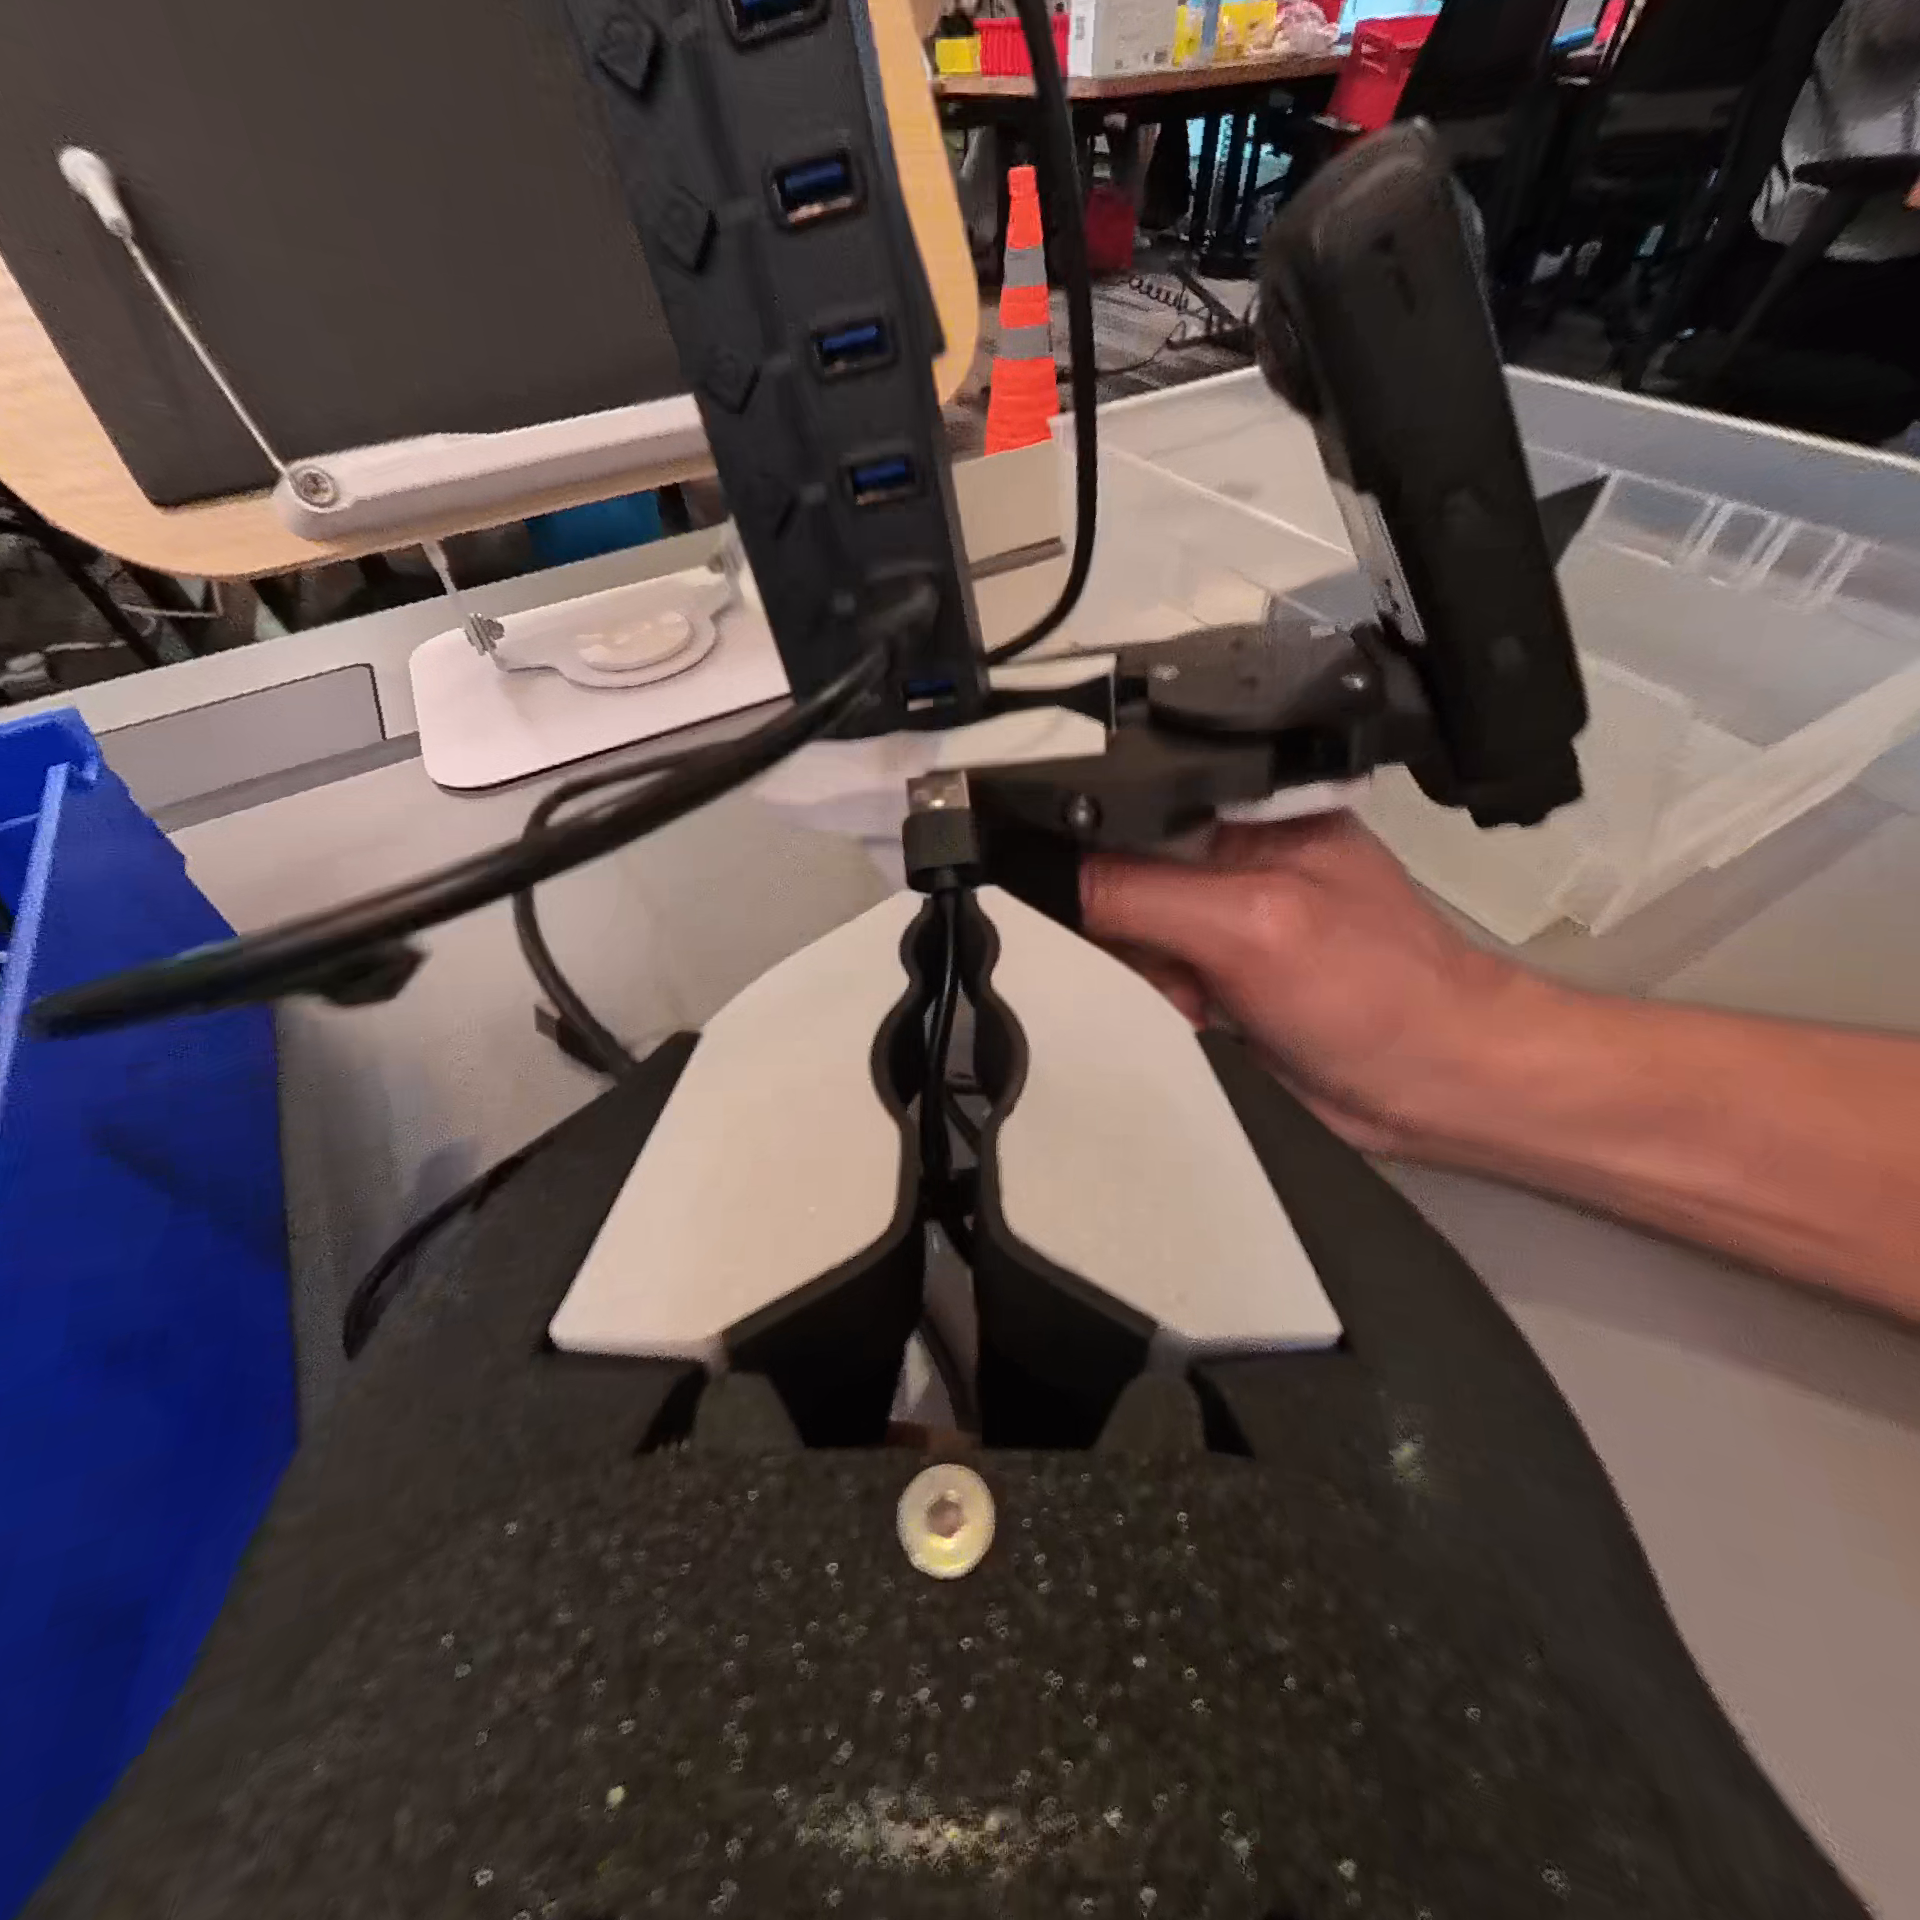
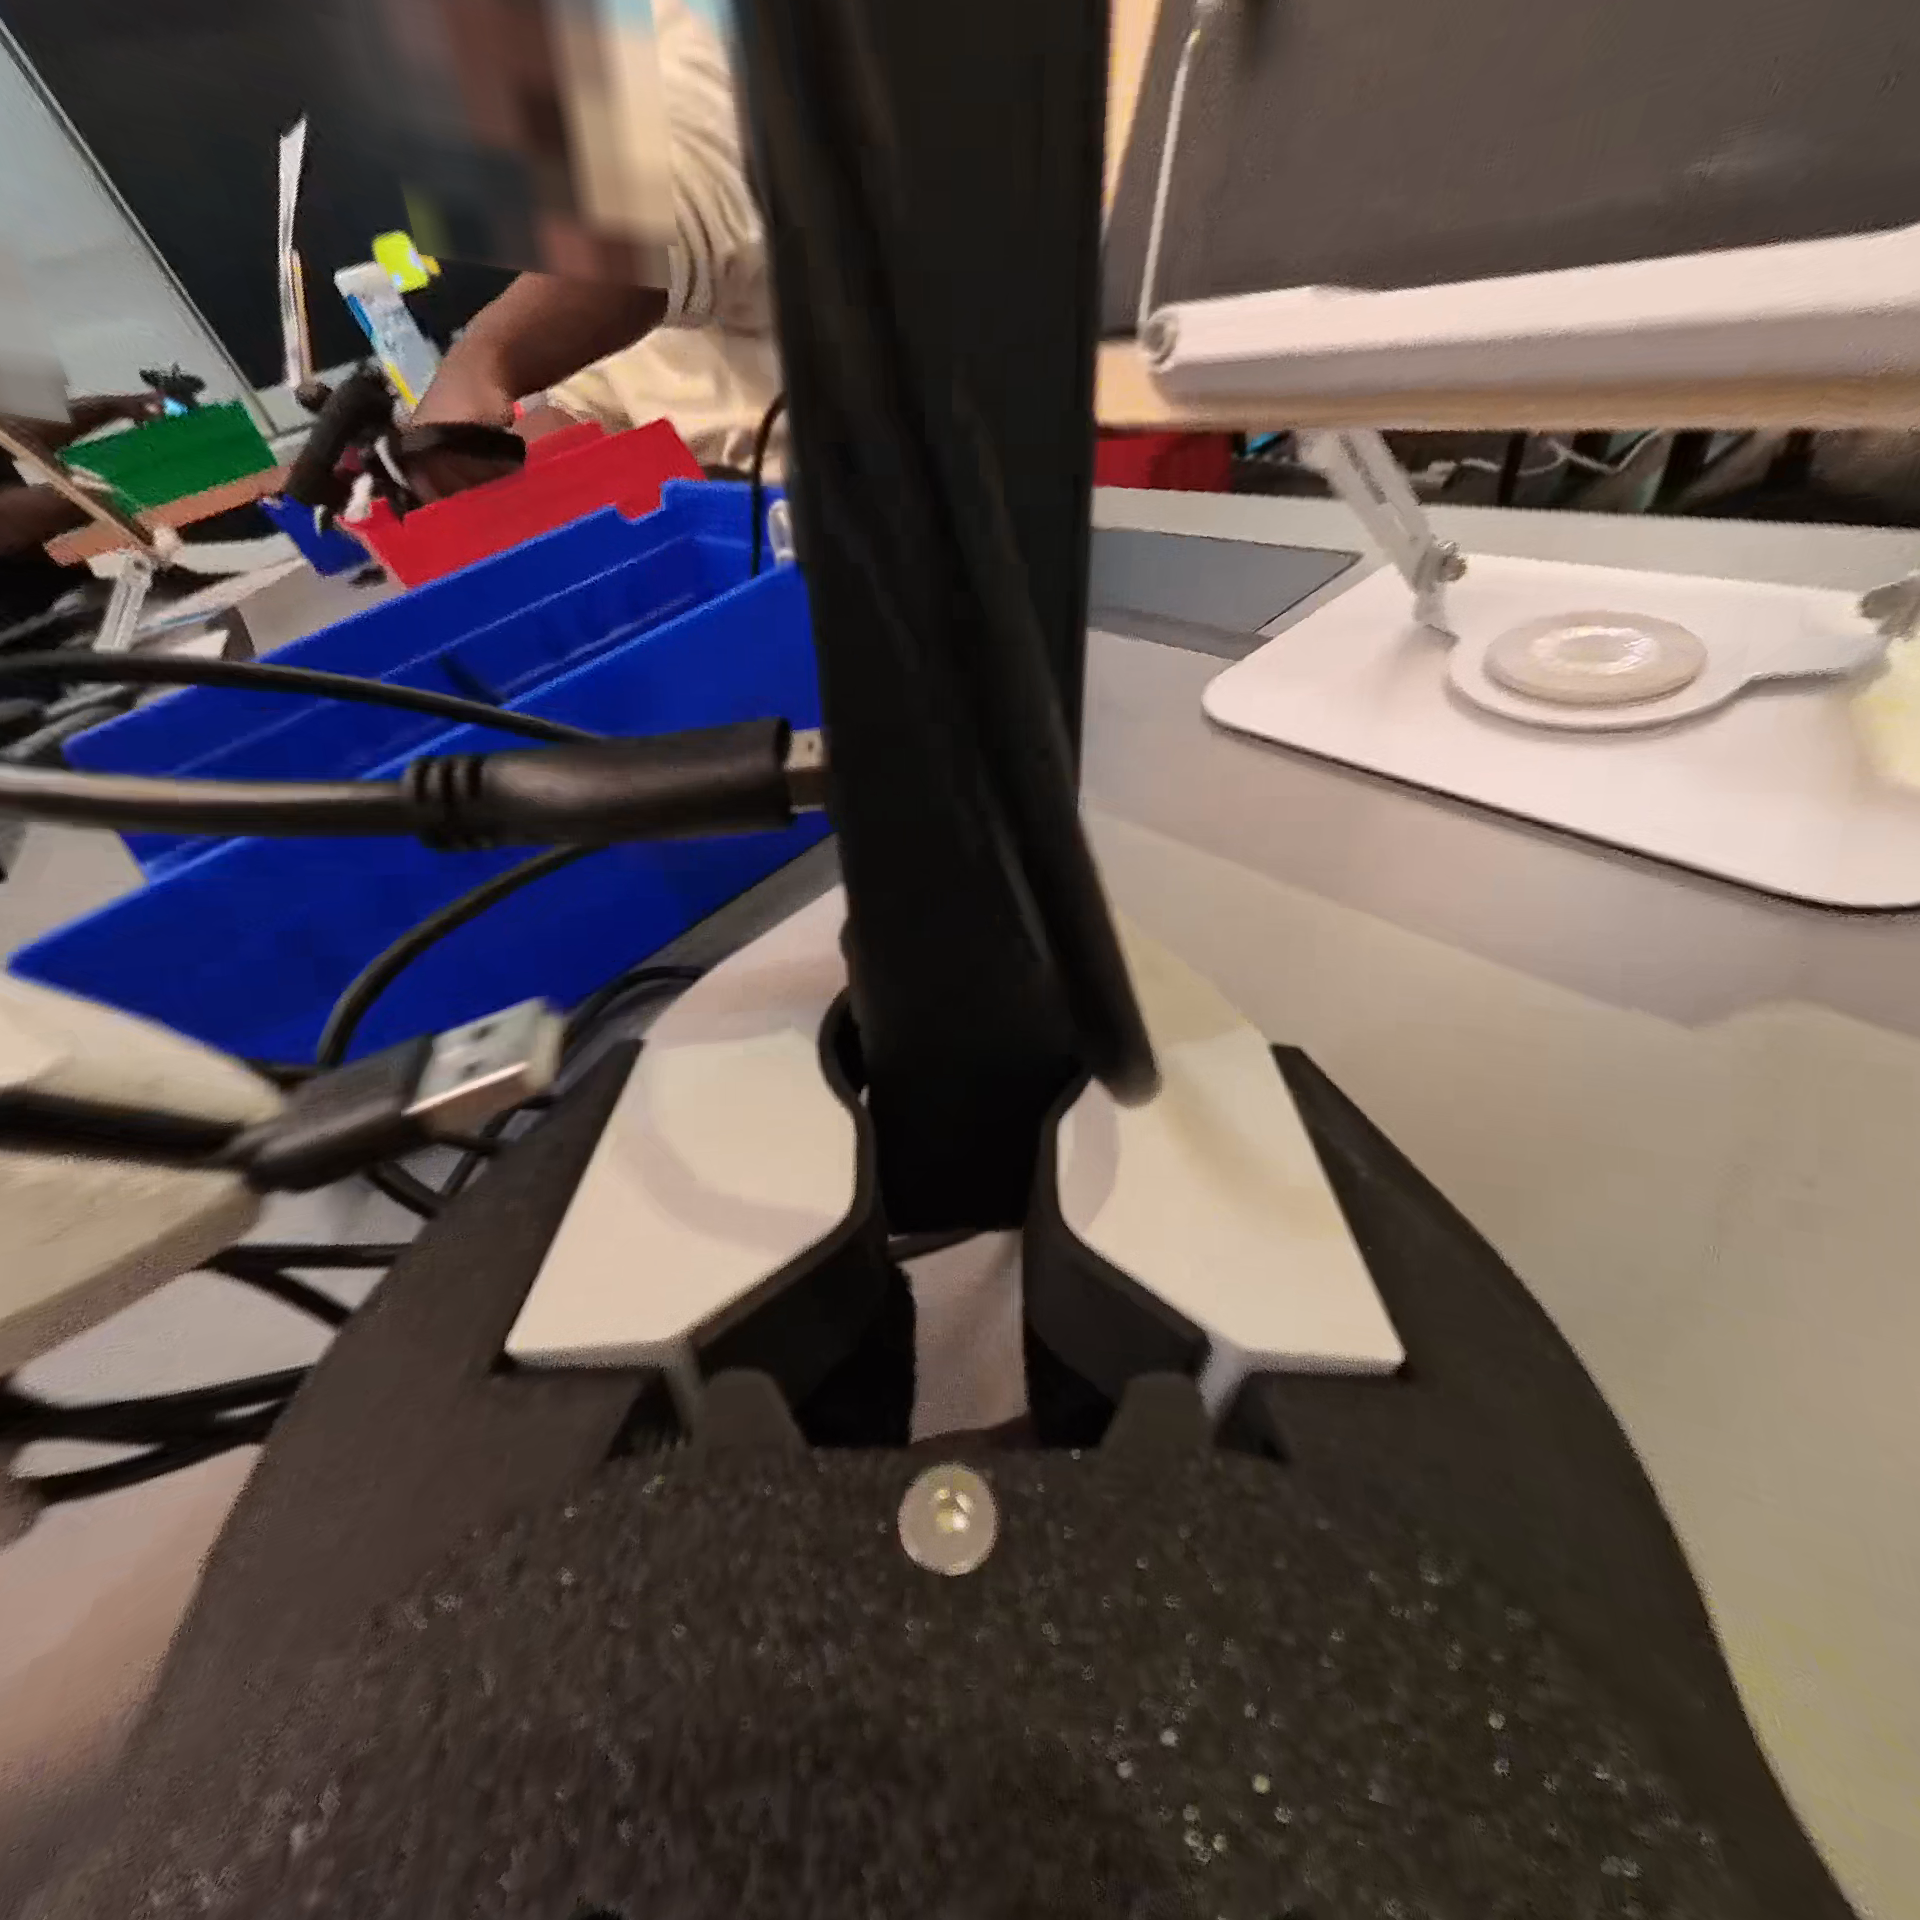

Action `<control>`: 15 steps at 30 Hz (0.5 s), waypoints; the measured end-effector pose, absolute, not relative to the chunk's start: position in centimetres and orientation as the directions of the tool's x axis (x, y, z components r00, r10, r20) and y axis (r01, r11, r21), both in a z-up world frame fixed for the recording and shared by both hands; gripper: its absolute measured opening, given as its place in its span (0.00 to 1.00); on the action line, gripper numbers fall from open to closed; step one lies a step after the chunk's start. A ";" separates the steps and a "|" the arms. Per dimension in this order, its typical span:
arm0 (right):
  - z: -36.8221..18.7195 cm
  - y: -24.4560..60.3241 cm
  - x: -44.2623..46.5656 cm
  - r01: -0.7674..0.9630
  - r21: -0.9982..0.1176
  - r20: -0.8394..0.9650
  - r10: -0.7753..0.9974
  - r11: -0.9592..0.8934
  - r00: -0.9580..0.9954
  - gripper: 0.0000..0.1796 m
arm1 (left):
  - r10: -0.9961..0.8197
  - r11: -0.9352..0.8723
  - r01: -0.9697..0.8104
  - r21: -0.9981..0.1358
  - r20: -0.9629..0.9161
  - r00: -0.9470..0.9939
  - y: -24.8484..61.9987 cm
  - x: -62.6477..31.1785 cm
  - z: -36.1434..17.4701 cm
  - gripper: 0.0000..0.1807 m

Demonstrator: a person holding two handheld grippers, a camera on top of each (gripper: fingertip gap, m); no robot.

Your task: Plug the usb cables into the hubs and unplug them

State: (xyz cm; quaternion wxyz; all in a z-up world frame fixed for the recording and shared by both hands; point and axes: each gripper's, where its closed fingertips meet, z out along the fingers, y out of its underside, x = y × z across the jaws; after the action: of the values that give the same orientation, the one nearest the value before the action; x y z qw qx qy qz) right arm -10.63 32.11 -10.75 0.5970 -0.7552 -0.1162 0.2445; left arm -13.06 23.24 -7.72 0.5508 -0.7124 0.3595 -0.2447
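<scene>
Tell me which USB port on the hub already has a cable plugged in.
On the black hub, the second port from the bottom: a black plug fills it. The ports above it and the one below show open blue insides.

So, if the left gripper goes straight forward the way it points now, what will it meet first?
Most likely the USB plug that the left gripper holds reaches the bottom end of the black hub, near its lowest blue port. The depth is unclear; the right gripper sits close beside.
</scene>
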 end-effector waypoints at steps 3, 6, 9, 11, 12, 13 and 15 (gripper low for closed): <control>-10.1 32.3 -9.2 -0.060 -0.977 -0.150 0.456 -0.206 0.878 0.16 | -0.803 -0.122 -0.276 -0.953 -0.069 0.592 21.6 -13.5 -8.5 0.01; -9.9 32.3 -8.4 -0.104 -0.973 -0.187 0.443 -0.205 0.877 0.16 | -0.875 -0.169 -0.343 -0.924 -0.020 0.484 18.5 -13.5 -11.0 0.01; -9.9 32.3 -8.3 -0.092 -0.979 -0.167 0.453 -0.183 0.876 0.16 | -0.929 -0.214 -0.433 -0.876 0.046 0.367 15.5 -12.8 -13.4 0.01; -9.6 32.3 -8.4 -0.092 -0.982 -0.160 0.460 -0.165 0.874 0.16 | -0.930 -0.201 -0.473 -0.858 0.015 0.368 15.5 -12.8 -13.9 0.03; -9.6 32.2 -8.6 -0.093 -0.983 -0.159 0.464 -0.161 0.871 0.16 | -0.921 -0.202 -0.468 -0.861 0.004 0.390 16.0 -13.0 -13.8 0.04; -9.6 32.1 -8.8 -0.091 -0.983 -0.157 0.473 -0.161 0.867 0.16 | -0.906 -0.209 -0.445 -0.871 0.002 0.423 16.7 -13.2 -13.4 0.05; -9.7 31.9 -9.2 -0.073 -0.984 -0.142 0.478 -0.161 0.867 0.16 | -0.885 -0.219 -0.390 -0.894 0.014 0.465 17.7 -13.8 -12.1 0.07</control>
State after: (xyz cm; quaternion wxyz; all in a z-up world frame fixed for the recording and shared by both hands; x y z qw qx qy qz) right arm -9.23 31.93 -9.73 0.6326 -0.7302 -0.1388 0.2177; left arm -13.85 17.73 -12.10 0.4466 -0.7300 0.4369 -0.2771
